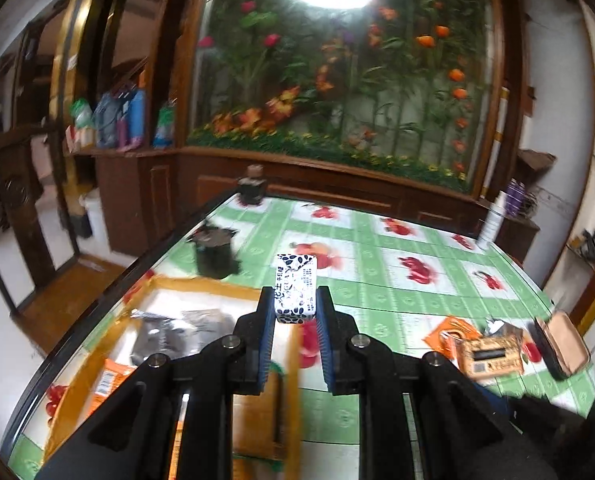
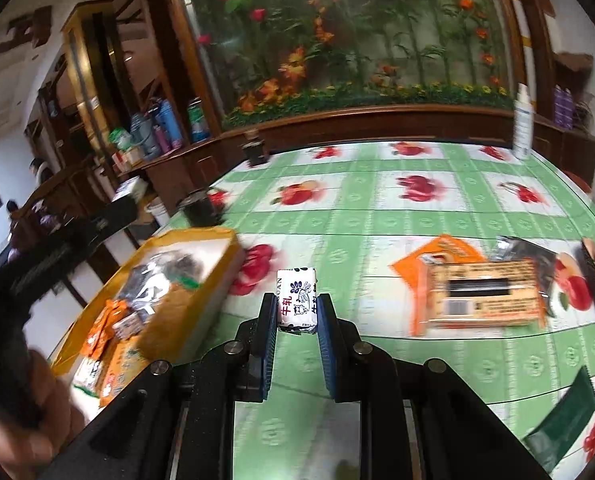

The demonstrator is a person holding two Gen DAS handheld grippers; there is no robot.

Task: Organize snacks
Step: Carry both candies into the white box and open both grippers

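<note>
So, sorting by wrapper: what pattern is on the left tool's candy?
White wrapper with dark-blue leaf print; left wrist view.

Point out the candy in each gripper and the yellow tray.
Left candy (image 1: 295, 289), left wrist view, wrapper's top face.
Right candy (image 2: 297, 298), right wrist view, wrapper's printed face.
Yellow tray (image 2: 195, 234), right wrist view, far rim.

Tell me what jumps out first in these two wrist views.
Each gripper is shut on a small white candy with dark blue print: the left gripper holds one candy, the right gripper another, both above the green fruit-print tablecloth. To the left sits a yellow tray already holding snack packets; to the right, an orange snack box lies loose on the table.
</note>
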